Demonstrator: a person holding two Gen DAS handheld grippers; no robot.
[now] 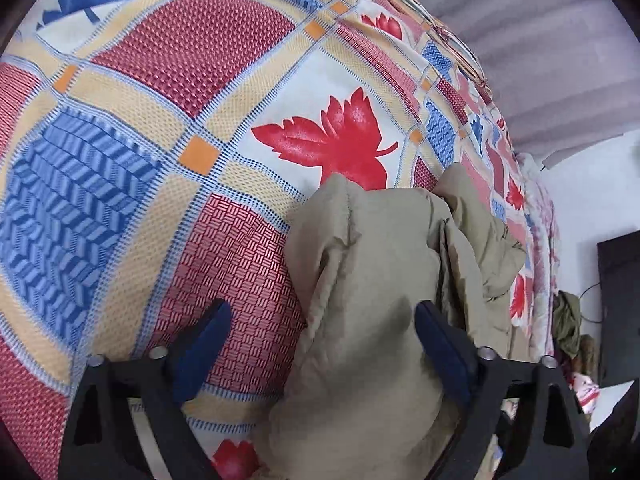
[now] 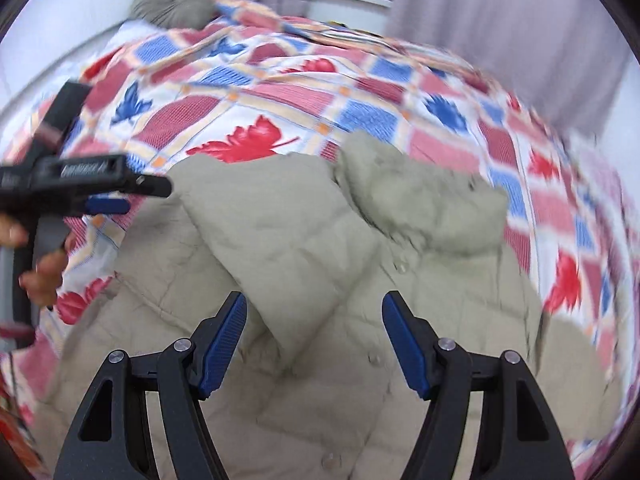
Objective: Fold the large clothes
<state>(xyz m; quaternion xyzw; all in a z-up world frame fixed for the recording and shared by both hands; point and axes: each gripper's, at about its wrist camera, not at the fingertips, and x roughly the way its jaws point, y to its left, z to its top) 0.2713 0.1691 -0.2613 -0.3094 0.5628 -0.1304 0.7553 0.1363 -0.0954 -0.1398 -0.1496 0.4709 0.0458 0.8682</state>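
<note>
the left gripper (image 1: 322,320) stands wide above the bed (image 1: 168,128), holding nothing, a fold of the coat (image 1: 360,280) under its right finger. the right gripper (image 2: 314,320) gapes wide too, the coat (image 2: 320,240) spread just beneath it.

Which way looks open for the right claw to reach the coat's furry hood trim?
Probably straight ahead. The right claw is open and empty above the coat, and the furry hood trim lies uncovered beyond it. The left claw sits off to the side.
</note>
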